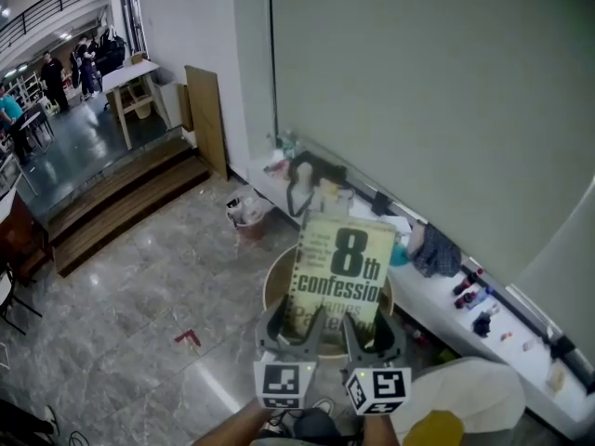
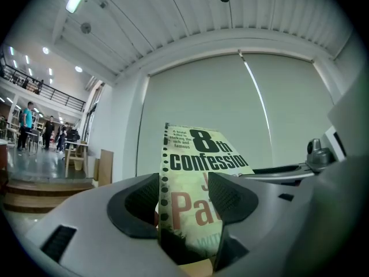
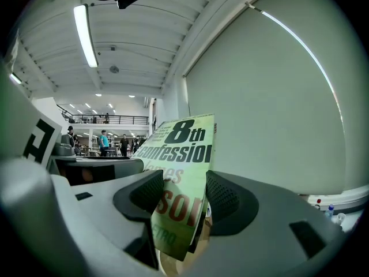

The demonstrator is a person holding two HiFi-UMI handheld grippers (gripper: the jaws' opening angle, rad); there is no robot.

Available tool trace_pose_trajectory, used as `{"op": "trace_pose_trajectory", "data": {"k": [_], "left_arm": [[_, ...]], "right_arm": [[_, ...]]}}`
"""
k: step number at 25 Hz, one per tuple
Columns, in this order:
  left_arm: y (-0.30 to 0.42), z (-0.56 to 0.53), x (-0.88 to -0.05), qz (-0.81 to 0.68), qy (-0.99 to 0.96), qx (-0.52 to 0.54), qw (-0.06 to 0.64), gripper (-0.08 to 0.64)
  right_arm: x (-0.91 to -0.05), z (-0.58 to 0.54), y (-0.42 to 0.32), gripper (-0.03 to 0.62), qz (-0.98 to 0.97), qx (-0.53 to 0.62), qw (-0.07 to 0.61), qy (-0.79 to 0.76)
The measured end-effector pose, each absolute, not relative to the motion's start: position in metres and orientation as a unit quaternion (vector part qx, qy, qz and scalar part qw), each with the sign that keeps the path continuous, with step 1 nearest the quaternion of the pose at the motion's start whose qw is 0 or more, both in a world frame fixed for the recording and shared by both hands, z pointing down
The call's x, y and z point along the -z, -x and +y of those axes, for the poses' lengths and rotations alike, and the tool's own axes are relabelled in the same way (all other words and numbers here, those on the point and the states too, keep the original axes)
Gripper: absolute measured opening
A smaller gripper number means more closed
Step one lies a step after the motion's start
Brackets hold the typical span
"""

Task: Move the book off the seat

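A pale green paperback book (image 1: pixel 341 272), titled "8th confession", is held upright in the air above a round wooden seat (image 1: pixel 275 286). My left gripper (image 1: pixel 296 328) is shut on the book's lower left part, and my right gripper (image 1: pixel 369 333) is shut on its lower right part. In the left gripper view the book (image 2: pixel 193 178) stands between the two dark pads (image 2: pixel 141 198), cover facing right. The right gripper view shows the book (image 3: pixel 179 178) clamped between its pads (image 3: pixel 222 198). The book's bottom edge is hidden behind the grippers.
A low white ledge (image 1: pixel 437 295) along the wall carries a dark cloth, bottles and small items. A small bin (image 1: pixel 247 214) stands on the marble floor at left. Wooden steps (image 1: pixel 121 203) and a leaning board (image 1: pixel 209 119) lie further left. A white-and-yellow object (image 1: pixel 465 402) sits at lower right.
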State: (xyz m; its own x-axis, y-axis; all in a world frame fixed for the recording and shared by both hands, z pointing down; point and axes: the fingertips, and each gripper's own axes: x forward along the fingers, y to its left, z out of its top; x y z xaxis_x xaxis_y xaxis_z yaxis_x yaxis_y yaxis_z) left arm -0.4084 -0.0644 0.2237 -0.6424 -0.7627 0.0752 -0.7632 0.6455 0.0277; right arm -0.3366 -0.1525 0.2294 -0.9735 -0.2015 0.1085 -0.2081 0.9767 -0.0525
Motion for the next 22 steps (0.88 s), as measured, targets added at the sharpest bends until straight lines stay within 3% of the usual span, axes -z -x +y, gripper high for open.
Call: {"op": "trace_pose_trajectory", "data": {"k": [10,22], "left_arm": [[0.431,-0.145,-0.239,-0.912,-0.406,-0.016,0.054,0.273],[0.493,-0.16,-0.311,-0.903,-0.42,-0.018,0.09,0.273]], "right_arm": [[-0.248,-0.236,0.364,0.241,-0.994,-0.051,0.058,-0.081],[-0.319,-0.247,0.421,0.241,-0.989,-0.066,0.093,-0.098]]}}
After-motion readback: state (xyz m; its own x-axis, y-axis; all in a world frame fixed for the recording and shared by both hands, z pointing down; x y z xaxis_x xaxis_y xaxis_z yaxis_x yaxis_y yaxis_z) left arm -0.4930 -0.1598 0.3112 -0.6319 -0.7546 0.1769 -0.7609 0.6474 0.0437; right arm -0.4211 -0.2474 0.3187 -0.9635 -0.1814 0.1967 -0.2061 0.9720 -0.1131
